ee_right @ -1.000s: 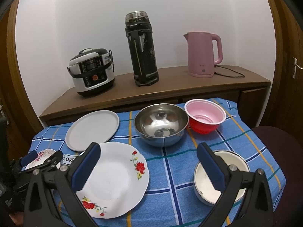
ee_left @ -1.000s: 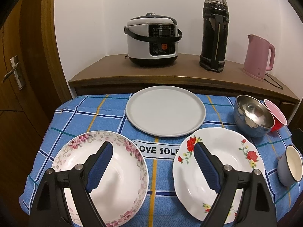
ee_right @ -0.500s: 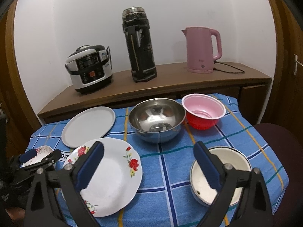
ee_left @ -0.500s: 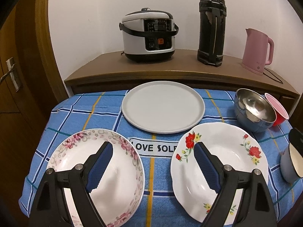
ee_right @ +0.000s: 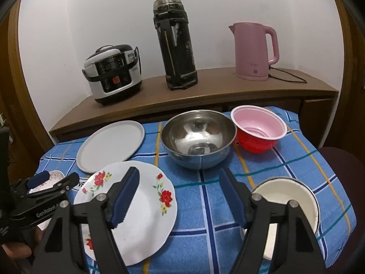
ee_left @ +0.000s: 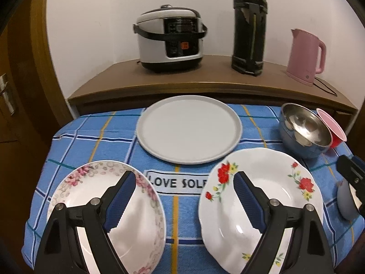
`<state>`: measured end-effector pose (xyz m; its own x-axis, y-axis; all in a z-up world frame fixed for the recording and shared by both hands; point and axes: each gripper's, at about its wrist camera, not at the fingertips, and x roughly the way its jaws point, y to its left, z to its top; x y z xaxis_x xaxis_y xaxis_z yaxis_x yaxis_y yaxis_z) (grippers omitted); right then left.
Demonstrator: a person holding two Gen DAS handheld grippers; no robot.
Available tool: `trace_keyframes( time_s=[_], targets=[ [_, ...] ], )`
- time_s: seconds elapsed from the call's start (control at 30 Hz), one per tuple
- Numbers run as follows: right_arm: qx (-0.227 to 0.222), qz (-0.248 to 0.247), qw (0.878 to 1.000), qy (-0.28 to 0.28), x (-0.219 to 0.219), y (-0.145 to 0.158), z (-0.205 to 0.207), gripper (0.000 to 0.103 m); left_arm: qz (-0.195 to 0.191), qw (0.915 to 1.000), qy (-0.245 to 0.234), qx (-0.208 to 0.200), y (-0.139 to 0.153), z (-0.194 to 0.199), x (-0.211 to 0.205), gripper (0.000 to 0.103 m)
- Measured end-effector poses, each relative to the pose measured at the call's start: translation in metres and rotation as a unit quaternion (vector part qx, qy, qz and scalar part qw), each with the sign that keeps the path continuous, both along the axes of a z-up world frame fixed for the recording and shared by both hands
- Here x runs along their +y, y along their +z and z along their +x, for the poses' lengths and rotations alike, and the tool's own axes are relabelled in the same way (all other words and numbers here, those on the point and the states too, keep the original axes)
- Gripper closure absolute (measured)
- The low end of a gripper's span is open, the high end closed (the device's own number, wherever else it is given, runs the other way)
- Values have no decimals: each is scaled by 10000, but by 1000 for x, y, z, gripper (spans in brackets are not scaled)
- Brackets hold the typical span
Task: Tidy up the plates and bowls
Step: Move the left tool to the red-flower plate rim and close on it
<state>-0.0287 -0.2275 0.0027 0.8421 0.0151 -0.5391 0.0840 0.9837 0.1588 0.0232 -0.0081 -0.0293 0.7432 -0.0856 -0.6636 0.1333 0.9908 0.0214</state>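
The steel bowl (ee_right: 198, 137) before me is polished metal, mirror-bright. My flowered plates (ee_left: 260, 203) look like glossy white porcelain; the grey plate (ee_left: 189, 127) is matt. The blue checked cloth (ee_right: 228, 205) is soft and fuzzy, the shelf (ee_right: 205, 86) smooth brown wood.

Both wrist views look obliquely down, close over table (ee_left: 109, 134) (shared: red-flowered plate (ee_left: 269, 182), shelf (ee_right: 205, 91)).

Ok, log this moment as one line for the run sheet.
left tongs: open, empty, over floral plates | right tongs: just closing, nothing gripped, beside enamel bowl | plates, bowls: unstacked
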Motion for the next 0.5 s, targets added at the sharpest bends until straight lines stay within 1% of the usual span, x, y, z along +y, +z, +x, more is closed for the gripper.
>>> trace_keyframes(
  time_s=[0.07,0.2,0.27,0.37,0.4,0.5],
  targets=[
    [56,70,9998,152,0,-3,3,31,-59,9998,-164,55,-2,-1,-2,14],
    [213,146,9991,323,-1,-14,5,43,-270,9984,-459,200,-5,1,-7,14],
    [323,129,9987,383,-1,-20,8,46,-356,9974,-559,275,-7,3,-10,14],
    [477,229,9974,486,-1,-26,12,46,-470,9957,-699,390,-9,5,-15,14],
    [487,233,9974,487,-1,-28,12,46,-453,9953,-756,402,-9,5,-18,14],
    [526,199,9972,499,-1,-29,13,46,-232,9957,-809,377,-10,5,-28,14]
  ],
)
